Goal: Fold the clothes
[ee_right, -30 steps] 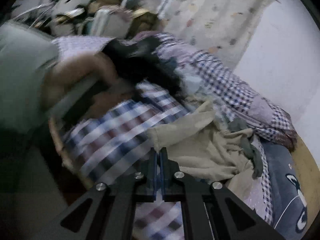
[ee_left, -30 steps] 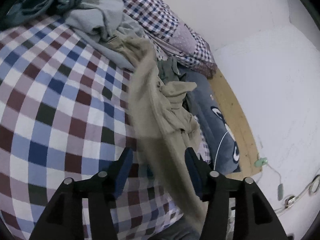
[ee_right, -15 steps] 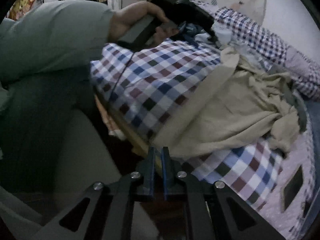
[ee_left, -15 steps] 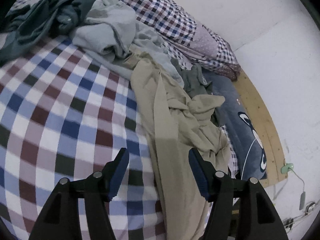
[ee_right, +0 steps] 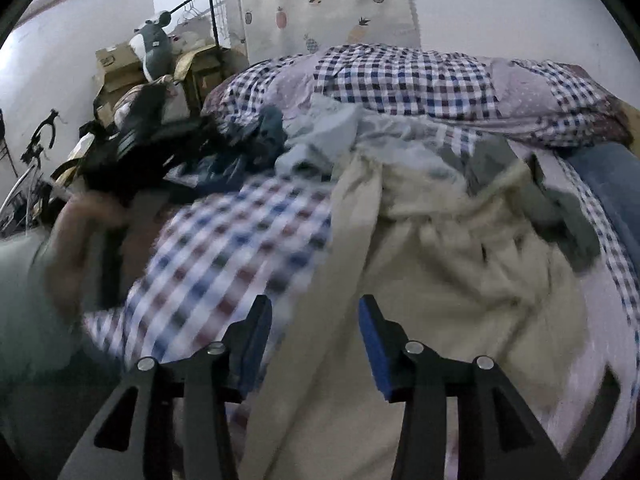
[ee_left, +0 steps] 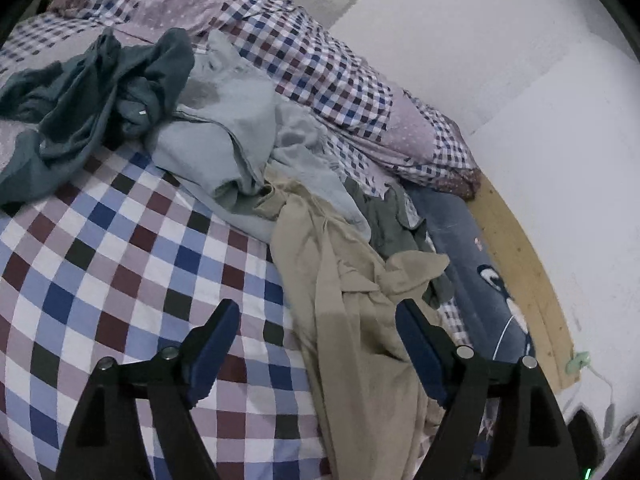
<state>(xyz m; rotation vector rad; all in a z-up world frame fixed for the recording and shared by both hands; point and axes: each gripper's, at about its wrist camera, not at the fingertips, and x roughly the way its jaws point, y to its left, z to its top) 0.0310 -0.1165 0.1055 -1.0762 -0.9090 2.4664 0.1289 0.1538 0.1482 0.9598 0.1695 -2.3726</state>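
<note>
Beige garment (ee_left: pixel 352 320) lies strung out on the checked bed (ee_left: pixel 120 280), long axis running away from both claws. Left claw (ee_left: pixel 316 320) wide, straddling its near strip; right claw (ee_right: pixel 316 320) partly spread over the hem, equally near, empty. Right view alone shows the person's hand (ee_right: pixel 80 224), blurred.

Dim, flat indoor light; strong fisheye bend in both views

The left wrist view is sharp, its white wall (ee_left: pixel 500 80) the brightest area, with soft shadow under the left tongs (ee_left: pixel 316 316) on the beige garment (ee_left: pixel 352 340); the right wrist view is motion-blurred, worst on the checked bedspread (ee_right: pixel 224 248) and the person's hand (ee_right: pixel 84 224), while the right tongs (ee_right: pixel 314 316) stay crisp; black vignette rims every corner; straight lines curve near the edges; colours look cool and muted.
</note>
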